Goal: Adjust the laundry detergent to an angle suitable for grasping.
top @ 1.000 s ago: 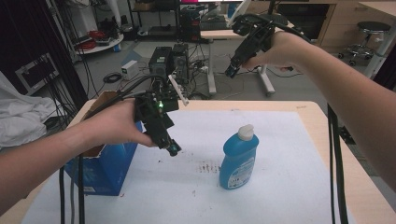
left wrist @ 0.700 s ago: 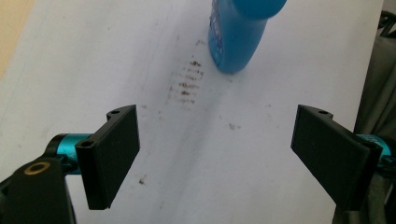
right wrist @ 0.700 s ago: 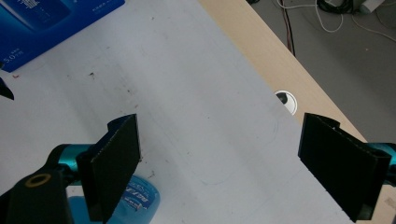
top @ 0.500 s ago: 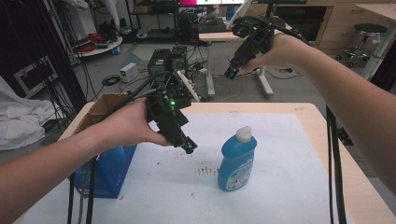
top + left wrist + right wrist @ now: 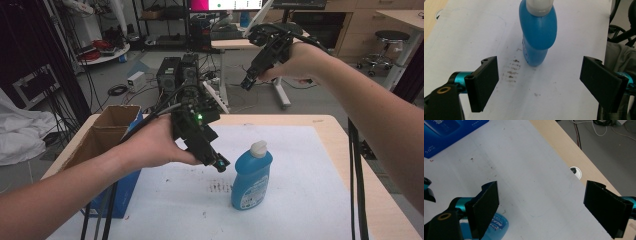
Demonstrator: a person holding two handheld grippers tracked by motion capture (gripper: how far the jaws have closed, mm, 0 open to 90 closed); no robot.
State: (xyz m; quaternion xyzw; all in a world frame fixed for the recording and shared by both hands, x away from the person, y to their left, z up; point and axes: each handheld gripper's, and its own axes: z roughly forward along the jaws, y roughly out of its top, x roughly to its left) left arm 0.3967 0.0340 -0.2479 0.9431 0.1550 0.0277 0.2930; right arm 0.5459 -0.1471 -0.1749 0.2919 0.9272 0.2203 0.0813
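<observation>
Room point(image 5: 125, 45) seen across upper frame: racks, cables, computer towers on floor. Wooden desk point(image 5: 330, 122) covered by white sheet point(image 5: 310, 170), smudged at centre. Blue carton point(image 5: 446, 135) at upper left of right tool view, "5.0" legible. Blue bottle point(image 5: 251, 175), white cap, upright at centre; label unreadable. Left tool point(image 5: 540, 83) held open before bottle. Right tool point(image 5: 541, 210) held open, raised upper right.

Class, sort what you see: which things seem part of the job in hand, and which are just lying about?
Likely in the job:
- blue bottle
- left gripper, open, aimed at it
- right gripper, open, held high

Lying about:
- open cardboard box
- smudges on the white mat
</observation>
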